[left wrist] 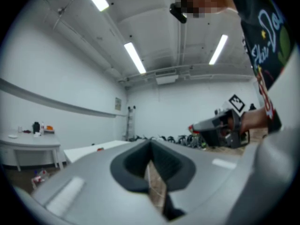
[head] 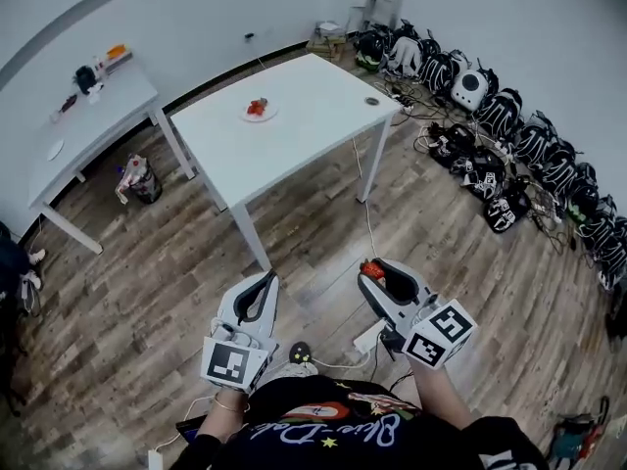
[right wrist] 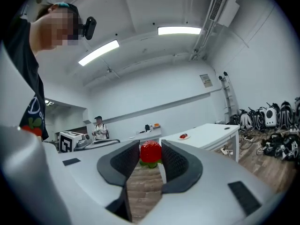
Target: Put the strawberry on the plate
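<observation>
A white plate (head: 260, 111) lies on the white table (head: 304, 125) far ahead, with a red strawberry-like piece on it. The same plate (right wrist: 183, 136) looks small in the right gripper view. My right gripper (head: 376, 268) is held low over the wooden floor, well short of the table, shut on a red strawberry (right wrist: 151, 153) with green leaves at its tips. The strawberry (head: 370, 268) shows as a red spot in the head view. My left gripper (head: 266, 282) hangs beside it at the left, its jaws closed together with nothing between them (left wrist: 151, 149).
A second white table (head: 88, 116) with small items stands at the back left, a bag (head: 137, 179) beneath it. Backpacks (head: 509, 135) and cables line the right wall. A power strip (head: 367, 336) lies by my feet. A person (right wrist: 99, 128) stands far off.
</observation>
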The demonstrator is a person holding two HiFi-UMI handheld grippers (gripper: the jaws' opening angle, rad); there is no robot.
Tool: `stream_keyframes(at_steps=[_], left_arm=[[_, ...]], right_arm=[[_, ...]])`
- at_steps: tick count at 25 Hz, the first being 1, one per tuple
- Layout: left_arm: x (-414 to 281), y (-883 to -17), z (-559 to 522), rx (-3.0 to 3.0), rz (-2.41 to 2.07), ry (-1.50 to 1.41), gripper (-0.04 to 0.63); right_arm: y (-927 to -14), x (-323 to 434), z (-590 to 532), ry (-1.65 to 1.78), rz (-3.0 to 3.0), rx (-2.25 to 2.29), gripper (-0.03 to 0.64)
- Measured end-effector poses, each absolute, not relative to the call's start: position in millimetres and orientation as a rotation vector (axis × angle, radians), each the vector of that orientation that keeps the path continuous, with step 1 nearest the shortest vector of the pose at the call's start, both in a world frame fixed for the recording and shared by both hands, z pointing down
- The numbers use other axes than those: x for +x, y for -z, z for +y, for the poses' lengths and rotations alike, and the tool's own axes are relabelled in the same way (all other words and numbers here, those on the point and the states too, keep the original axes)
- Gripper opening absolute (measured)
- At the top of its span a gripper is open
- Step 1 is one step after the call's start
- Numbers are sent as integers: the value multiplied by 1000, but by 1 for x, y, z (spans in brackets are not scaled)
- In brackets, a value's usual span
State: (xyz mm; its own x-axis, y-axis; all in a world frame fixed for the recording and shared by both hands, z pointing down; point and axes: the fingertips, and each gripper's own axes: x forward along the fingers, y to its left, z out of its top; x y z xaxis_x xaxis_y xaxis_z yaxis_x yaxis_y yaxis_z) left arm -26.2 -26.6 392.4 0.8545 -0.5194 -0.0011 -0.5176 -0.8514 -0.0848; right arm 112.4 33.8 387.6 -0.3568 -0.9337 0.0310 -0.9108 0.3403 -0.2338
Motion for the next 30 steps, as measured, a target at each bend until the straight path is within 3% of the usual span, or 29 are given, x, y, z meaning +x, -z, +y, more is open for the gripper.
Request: stream_keyframes(at_steps=[7, 19, 30], left_arm=[[29, -379, -167, -2938, 832, 168, -11], [149, -388, -388, -2956, 1095, -7, -11], [150, -402, -529, -2844, 1302, 143, -11]], right_arm=[[-363, 155, -118, 294, 2487, -1653, 152], [-401, 259, -421, 375, 2839, -1384, 152], [-488, 238, -655, 341, 3400, -1256, 152]])
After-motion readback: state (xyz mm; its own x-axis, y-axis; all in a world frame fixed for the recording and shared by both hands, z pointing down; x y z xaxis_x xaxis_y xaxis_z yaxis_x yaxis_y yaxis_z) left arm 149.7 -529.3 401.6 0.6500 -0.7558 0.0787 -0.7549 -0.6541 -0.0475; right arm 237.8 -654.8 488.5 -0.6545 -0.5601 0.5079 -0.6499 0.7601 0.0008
